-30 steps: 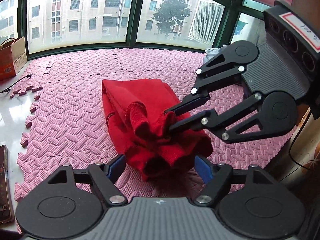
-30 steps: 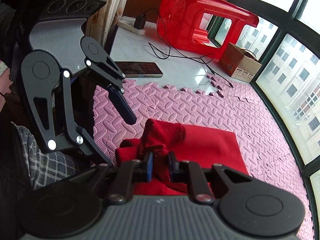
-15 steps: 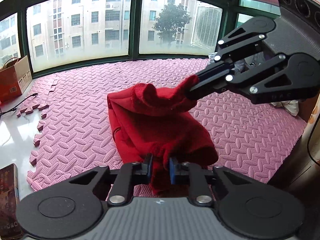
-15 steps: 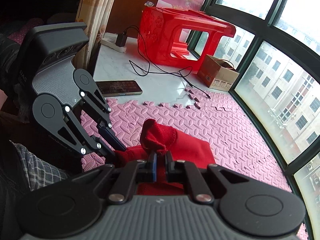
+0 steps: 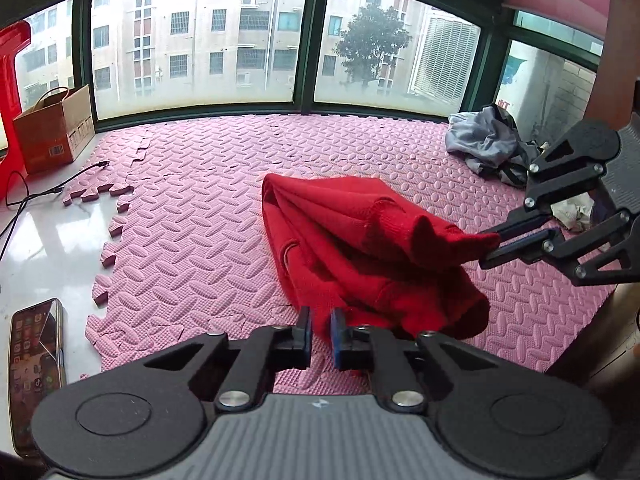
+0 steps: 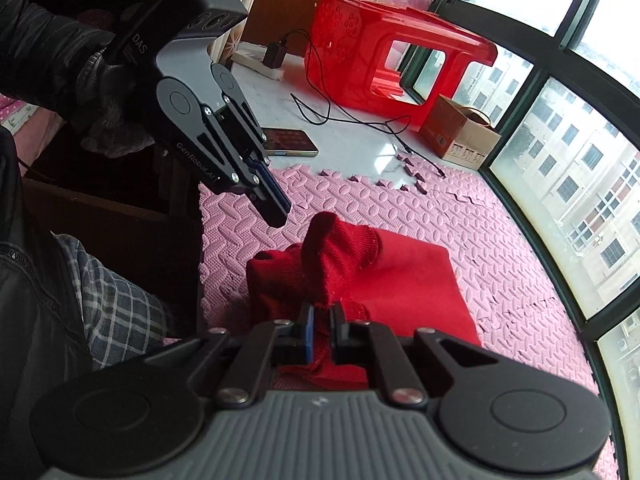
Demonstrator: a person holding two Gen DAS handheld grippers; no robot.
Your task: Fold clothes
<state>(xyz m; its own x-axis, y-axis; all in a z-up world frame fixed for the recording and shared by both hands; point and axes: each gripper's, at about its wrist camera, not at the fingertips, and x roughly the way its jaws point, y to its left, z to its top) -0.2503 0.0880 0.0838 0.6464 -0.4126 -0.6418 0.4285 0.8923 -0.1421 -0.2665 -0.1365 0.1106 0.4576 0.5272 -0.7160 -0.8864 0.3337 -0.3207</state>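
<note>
**Left wrist view: right gripper lifted a sweater corner while the left hung closed beside it**

The red sweater (image 5: pixel 352 240) lay partly folded on the pink mat (image 5: pixel 192 208), near the person's edge. One corner was drawn up and sideways into a taut peak. The right gripper (image 5: pixel 491 245) was clamped on that corner, with knit bunched between its jaws. The right wrist view showed the same thing, with cloth pinched in the narrow slit between the fingers. The lift probably served to free a layer so it could be carried across the body of the garment. The rest of the sweater stayed flat as an anchor.

The left gripper (image 5: pixel 320 334) had its jaws almost together. From its own camera, red showed in the slit, which may only have been fabric lying beyond the tips. From the right wrist view, the closed tips hung just beside the raised peak and apart from it, with nothing dangling from them. It appeared to hold nothing. It seemed to be waiting near the lower edge, placed to take a second corner or to pin the fold.

The fold looked only partly done. The near end was rumpled, and the far end was squared off. With a single grip on stretchy knit, the lifted layer could have sagged or twisted.
</note>
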